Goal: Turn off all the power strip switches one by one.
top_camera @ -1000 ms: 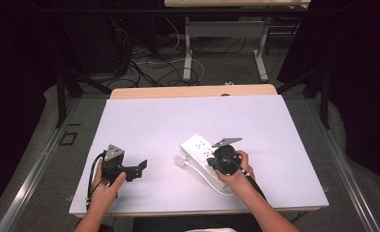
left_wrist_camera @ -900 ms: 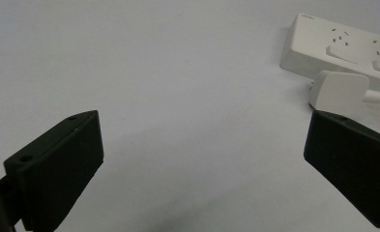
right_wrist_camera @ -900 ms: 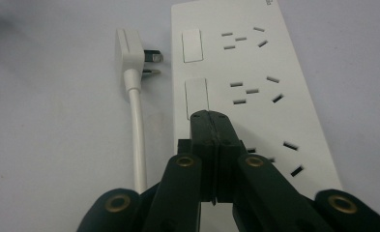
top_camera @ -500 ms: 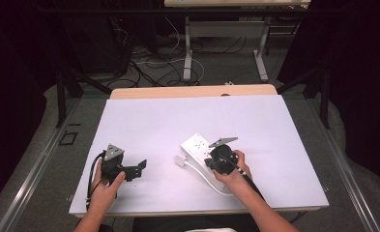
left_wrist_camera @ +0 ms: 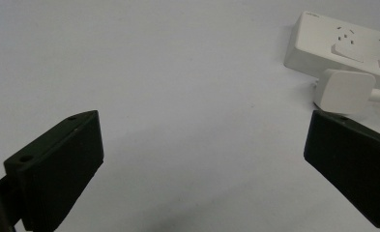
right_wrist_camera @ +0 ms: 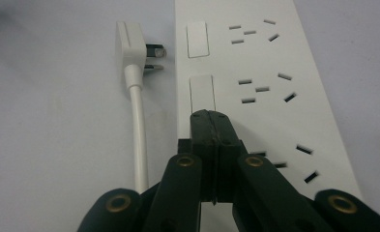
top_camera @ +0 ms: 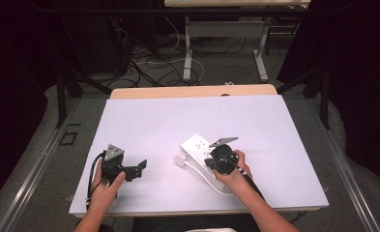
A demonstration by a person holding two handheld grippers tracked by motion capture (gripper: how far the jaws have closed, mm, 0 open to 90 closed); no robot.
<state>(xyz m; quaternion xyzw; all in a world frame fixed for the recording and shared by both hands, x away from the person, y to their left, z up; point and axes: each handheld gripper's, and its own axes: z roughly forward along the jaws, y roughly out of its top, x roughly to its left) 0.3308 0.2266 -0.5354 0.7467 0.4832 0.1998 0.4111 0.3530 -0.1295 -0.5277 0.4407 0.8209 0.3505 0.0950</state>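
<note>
A white power strip (top_camera: 195, 144) lies at the middle right of the table, and its white plug (top_camera: 180, 161) rests unplugged beside it with the prongs toward the strip. My right gripper (top_camera: 209, 161) is over the strip's near end. In the right gripper view this gripper (right_wrist_camera: 209, 116) is shut with nothing between the jaws. Its tips sit at the near end of a rocker switch (right_wrist_camera: 202, 92) on the power strip (right_wrist_camera: 255, 58). The plug (right_wrist_camera: 129, 41) and its cable (right_wrist_camera: 138, 130) run along the left. My left gripper (top_camera: 138, 169) rests open on the table at the left. Its view looks between the open left gripper (left_wrist_camera: 202, 125) toward the strip (left_wrist_camera: 347, 46) and plug (left_wrist_camera: 344, 92).
The white tabletop (top_camera: 178, 116) reaches to a wooden strip (top_camera: 192, 91) at the far edge. The strip's white cable (top_camera: 211, 182) curls toward the table's front edge under my right hand. Beyond the table are dark floor, loose cables and desk legs (top_camera: 187, 53).
My right gripper has edged slightly to the left over the power strip. The left gripper has not moved.
</note>
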